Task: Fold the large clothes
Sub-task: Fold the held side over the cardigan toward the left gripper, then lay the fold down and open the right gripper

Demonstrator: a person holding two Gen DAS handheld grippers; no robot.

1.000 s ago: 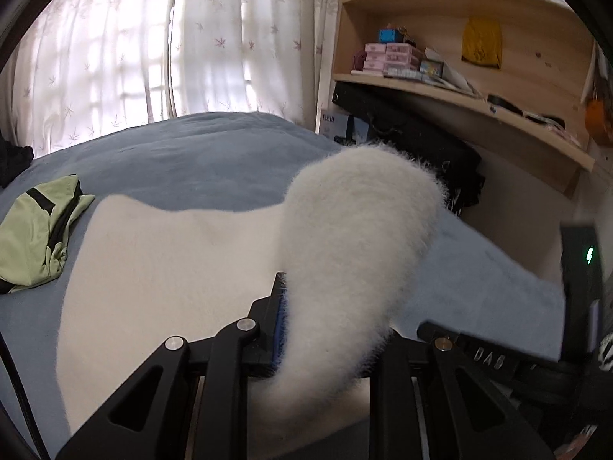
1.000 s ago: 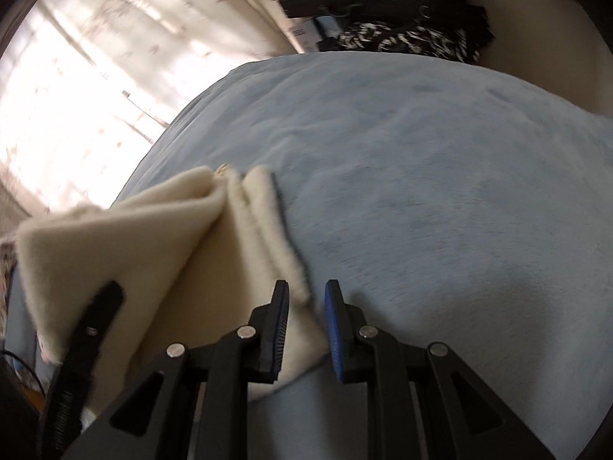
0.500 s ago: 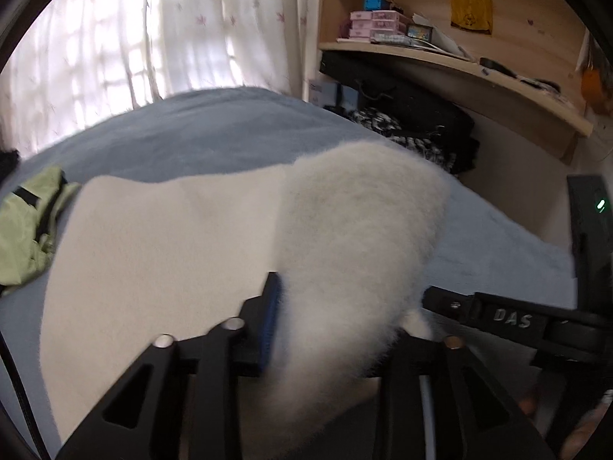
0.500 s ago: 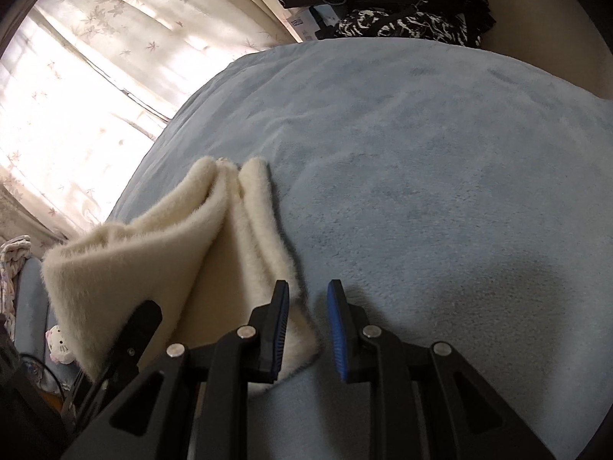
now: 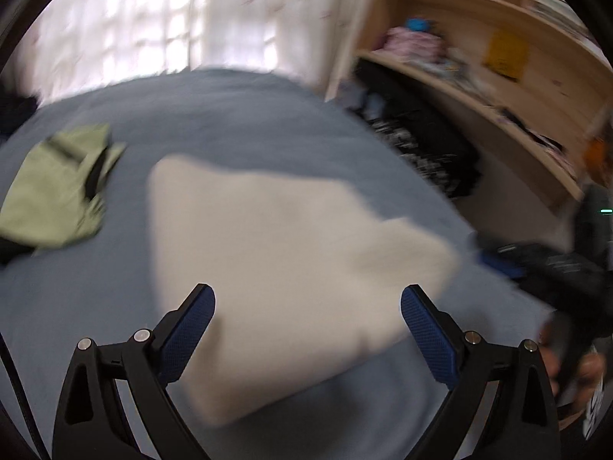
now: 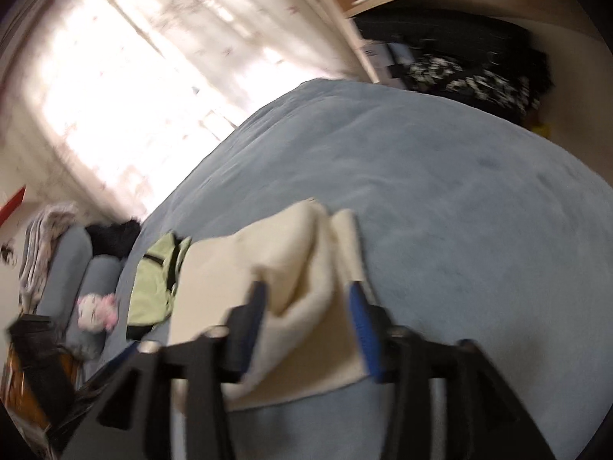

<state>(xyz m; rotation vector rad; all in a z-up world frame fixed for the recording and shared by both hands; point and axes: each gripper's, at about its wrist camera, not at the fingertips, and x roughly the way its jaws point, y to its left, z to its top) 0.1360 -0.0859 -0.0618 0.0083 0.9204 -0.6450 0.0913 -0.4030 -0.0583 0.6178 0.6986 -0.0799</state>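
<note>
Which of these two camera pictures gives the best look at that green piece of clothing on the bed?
The left wrist view: the green garment lies unobstructed on the blue bedcover, though blurred. The right wrist view shows it smaller, its edge hidden behind the cream garment.

Bedroom: bed with blue-grey cover point(image 5: 245, 115); sheer patterned curtains point(image 6: 161, 76) over a bright window; curved wooden shelving point(image 5: 498, 88), cluttered; dark bags point(image 6: 479, 61) beneath it.
</note>
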